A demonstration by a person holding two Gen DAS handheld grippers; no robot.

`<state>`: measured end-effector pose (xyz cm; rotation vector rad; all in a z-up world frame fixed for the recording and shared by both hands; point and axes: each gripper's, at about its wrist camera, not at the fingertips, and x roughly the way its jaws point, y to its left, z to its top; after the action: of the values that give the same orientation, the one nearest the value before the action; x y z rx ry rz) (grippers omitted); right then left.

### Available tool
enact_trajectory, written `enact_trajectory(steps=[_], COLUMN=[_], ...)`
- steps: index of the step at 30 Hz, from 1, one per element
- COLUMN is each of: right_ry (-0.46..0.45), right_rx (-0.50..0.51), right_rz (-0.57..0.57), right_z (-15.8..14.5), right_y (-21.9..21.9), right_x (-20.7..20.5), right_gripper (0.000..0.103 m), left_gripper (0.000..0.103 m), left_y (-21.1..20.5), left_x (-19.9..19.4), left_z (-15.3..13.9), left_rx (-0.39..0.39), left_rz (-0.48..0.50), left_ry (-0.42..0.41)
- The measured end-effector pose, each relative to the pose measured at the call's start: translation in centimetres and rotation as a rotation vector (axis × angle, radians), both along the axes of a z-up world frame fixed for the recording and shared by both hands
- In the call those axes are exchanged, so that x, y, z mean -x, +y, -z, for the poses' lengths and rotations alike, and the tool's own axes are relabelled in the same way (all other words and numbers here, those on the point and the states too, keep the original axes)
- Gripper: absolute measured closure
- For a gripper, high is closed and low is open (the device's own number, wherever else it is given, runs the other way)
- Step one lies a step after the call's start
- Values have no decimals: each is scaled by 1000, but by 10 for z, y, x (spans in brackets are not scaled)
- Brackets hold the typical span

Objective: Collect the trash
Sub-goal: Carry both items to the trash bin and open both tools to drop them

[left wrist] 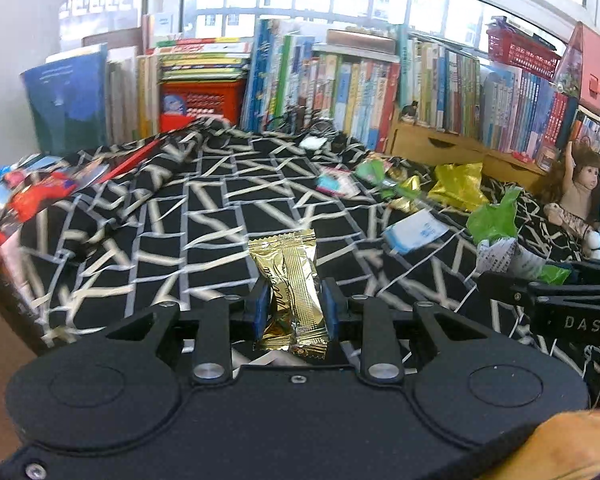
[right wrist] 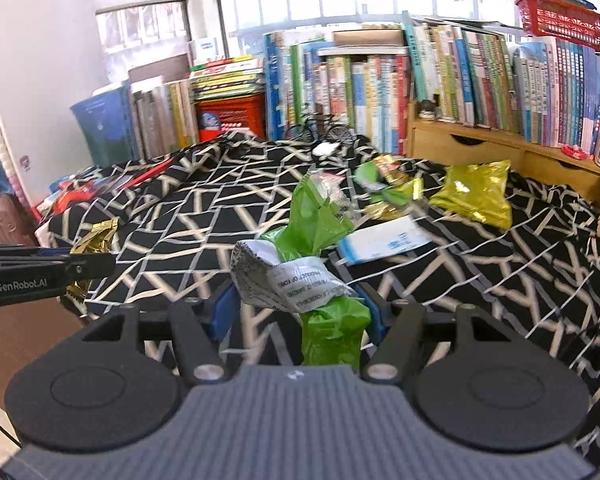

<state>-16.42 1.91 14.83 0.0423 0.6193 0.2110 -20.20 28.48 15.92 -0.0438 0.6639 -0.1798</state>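
Left gripper is pinching a gold wrapper; right gripper is clutching green-and-white wrappers, hanging over bare patterned cloth near its left edge.

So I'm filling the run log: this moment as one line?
left gripper: shut on gold wrapper | right gripper: holds green wrapper | yellow bag on patterned cloth

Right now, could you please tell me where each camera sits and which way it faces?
Left wrist: on the left tool, facing books; it pinches a gold wrapper; a hand shows.
Right wrist: on the right tool, facing the same way, around a green wrapper.
Shared: patterned cloth, yellow bag, each other's tool.
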Motion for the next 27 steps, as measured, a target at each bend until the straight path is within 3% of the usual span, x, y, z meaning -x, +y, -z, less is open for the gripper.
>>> enact_trajectory(steps=[7,12,27], right_ry=[0,12,53], right_rx=[7,32,91], right_rz=[-30,-87,-239], right_z=[10,24,47], right_y=[82,130,227], right_x=[29,39,49], right_gripper=[37,37,37], left_gripper=[77,77,77], left_y=[72,110,178], left_x=[20,27,31], left_z=[13,41,109], left_rx=[-24,-79,-143], left_rz=[30,52,-7], left_ry=[27,82,255])
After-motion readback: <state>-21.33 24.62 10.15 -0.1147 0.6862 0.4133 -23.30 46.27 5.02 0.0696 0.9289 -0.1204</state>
